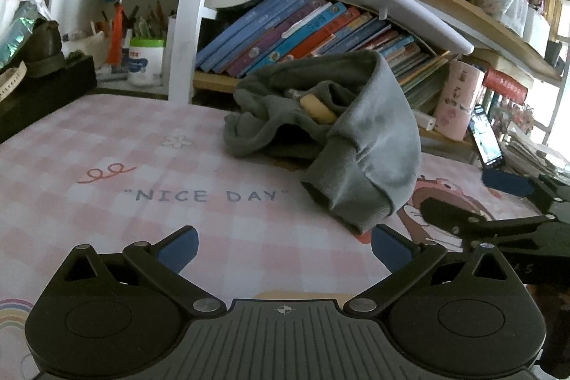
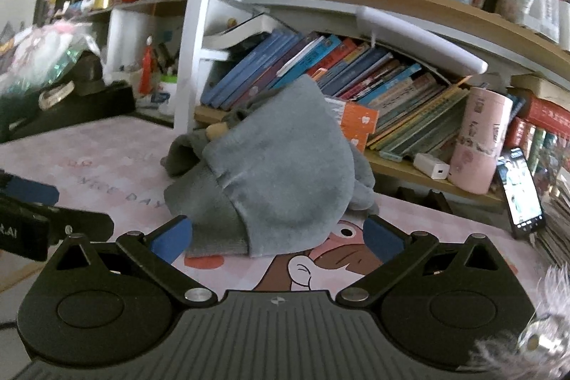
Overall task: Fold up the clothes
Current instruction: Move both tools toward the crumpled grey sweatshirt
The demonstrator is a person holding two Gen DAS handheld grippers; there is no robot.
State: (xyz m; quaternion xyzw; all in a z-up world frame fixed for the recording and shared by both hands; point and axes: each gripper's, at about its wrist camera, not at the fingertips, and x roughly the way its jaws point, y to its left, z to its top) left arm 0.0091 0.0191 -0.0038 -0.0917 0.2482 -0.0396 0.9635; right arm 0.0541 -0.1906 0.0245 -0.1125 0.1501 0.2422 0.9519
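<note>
A crumpled grey garment (image 1: 331,130) lies in a heap on the pink checked desk mat (image 1: 107,166), with a ribbed cuff pointing toward me and a tan patch showing in its folds. My left gripper (image 1: 285,246) is open and empty, low over the mat, with the cuff just beyond its right finger. In the right wrist view the garment (image 2: 281,173) sits directly ahead. My right gripper (image 2: 276,237) is open and empty, its fingers on either side of the garment's near edge. The right gripper also shows in the left wrist view (image 1: 498,202), at the right.
A bookshelf with leaning books (image 1: 320,27) stands right behind the garment. A pink cylinder (image 2: 477,141) and a propped phone (image 2: 520,191) stand at the right. A black box (image 1: 39,88) and pen cups (image 1: 146,59) are at the left. The mat (image 2: 107,162) reads "NICE DAY".
</note>
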